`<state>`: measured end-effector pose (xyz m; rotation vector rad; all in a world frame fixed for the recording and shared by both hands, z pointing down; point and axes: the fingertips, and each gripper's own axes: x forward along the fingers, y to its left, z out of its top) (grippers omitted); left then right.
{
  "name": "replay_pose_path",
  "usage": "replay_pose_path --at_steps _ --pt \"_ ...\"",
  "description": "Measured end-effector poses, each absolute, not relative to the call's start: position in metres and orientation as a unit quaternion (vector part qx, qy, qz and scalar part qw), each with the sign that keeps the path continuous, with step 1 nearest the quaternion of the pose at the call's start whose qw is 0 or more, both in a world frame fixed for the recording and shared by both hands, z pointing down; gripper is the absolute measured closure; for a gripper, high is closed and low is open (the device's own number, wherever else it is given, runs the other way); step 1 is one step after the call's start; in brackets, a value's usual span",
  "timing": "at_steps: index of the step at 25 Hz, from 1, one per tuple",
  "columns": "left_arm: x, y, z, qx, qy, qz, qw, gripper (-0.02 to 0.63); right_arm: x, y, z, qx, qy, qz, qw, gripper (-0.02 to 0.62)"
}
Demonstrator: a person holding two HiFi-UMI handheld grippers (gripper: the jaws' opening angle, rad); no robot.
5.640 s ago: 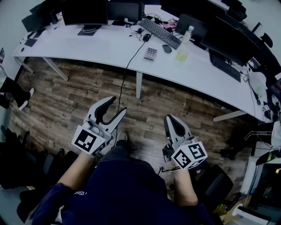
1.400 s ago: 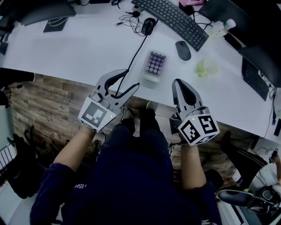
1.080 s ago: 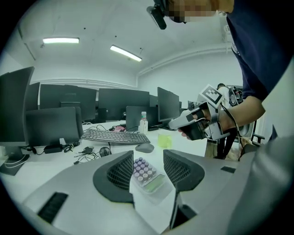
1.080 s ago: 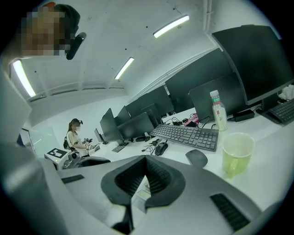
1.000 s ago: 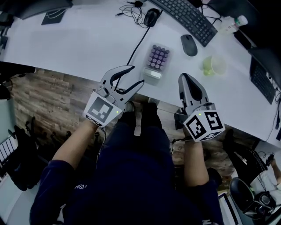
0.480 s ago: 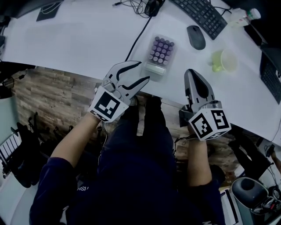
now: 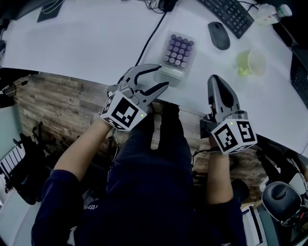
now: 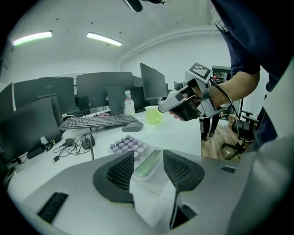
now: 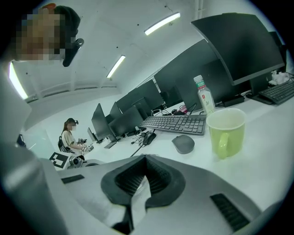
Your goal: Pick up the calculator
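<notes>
Head view: the calculator (image 7: 178,49) lies flat on the white desk (image 7: 86,43) close to its near edge, purple keys toward the far side and its display end nearest the person. The left gripper (image 7: 162,78) sits at the desk's near edge with its jaws spread apart. In the left gripper view the display end of the calculator (image 8: 129,146) shows in the gap between the left gripper's (image 8: 148,164) pads, not clamped. The right gripper (image 7: 216,80) is over the near edge to the right of the calculator, apart from it. In the right gripper view this gripper's (image 9: 146,161) jaws are pressed together. Right of the calculator are a mouse (image 7: 219,35) and a green cup (image 7: 251,62), with a keyboard (image 7: 228,14) farther back. A black cable (image 7: 153,30) runs down the desk left of the calculator.
</notes>
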<state>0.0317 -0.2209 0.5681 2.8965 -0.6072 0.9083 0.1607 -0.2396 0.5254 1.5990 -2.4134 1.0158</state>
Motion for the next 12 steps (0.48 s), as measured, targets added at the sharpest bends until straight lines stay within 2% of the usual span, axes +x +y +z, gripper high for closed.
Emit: replay_pose_path --at_steps 12 --pt "0.039 -0.218 0.59 0.925 -0.169 0.336 -0.046 0.39 0.164 -0.23 0.54 0.526 -0.782 0.331 0.042 0.592"
